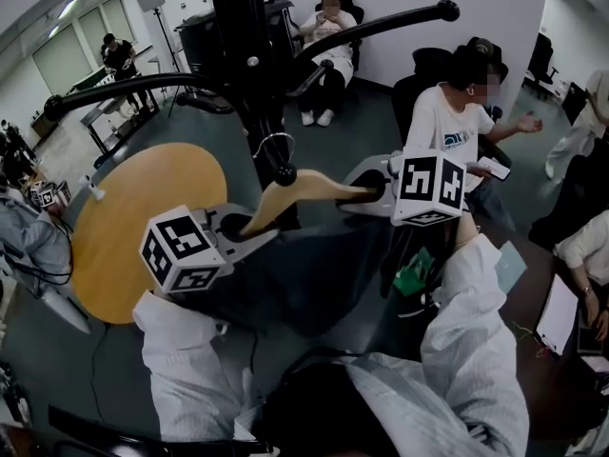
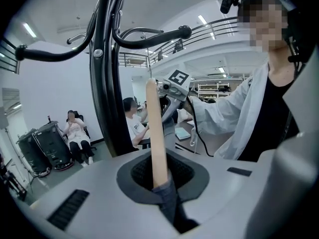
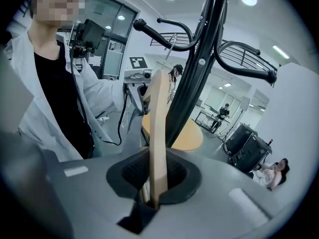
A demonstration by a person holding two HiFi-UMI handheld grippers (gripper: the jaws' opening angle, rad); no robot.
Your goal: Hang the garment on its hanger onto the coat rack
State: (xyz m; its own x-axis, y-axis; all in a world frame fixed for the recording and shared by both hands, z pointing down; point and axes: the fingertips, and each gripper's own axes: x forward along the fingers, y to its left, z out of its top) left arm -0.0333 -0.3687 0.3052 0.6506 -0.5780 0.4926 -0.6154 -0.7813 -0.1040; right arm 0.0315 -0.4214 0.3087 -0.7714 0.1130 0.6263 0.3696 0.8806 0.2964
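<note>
A curved wooden hanger point(image 1: 304, 190) carries a dark garment point(image 1: 285, 284) that droops below it. My left gripper point(image 1: 238, 227) is shut on the hanger's left end, with a fold of dark cloth point(image 2: 169, 203) caught between its jaws. My right gripper point(image 1: 373, 190) is shut on the right end. In both gripper views the wooden hanger bar point(image 2: 157, 133) point(image 3: 158, 133) rises straight out of the jaws. The black coat rack point(image 1: 247, 55) stands just behind. The hanger's wire hook point(image 1: 270, 147) sits right at the pole by a short knobbed peg point(image 1: 284, 174). Whether it rests on the peg I cannot tell.
A round wooden table point(image 1: 133, 227) lies left of the rack's base. Long curved rack arms point(image 1: 381, 22) reach out left and right overhead. People sit behind point(image 1: 328, 27) and to the right point(image 1: 457, 112). Another person with a laptop point(image 1: 557, 312) is at the far right.
</note>
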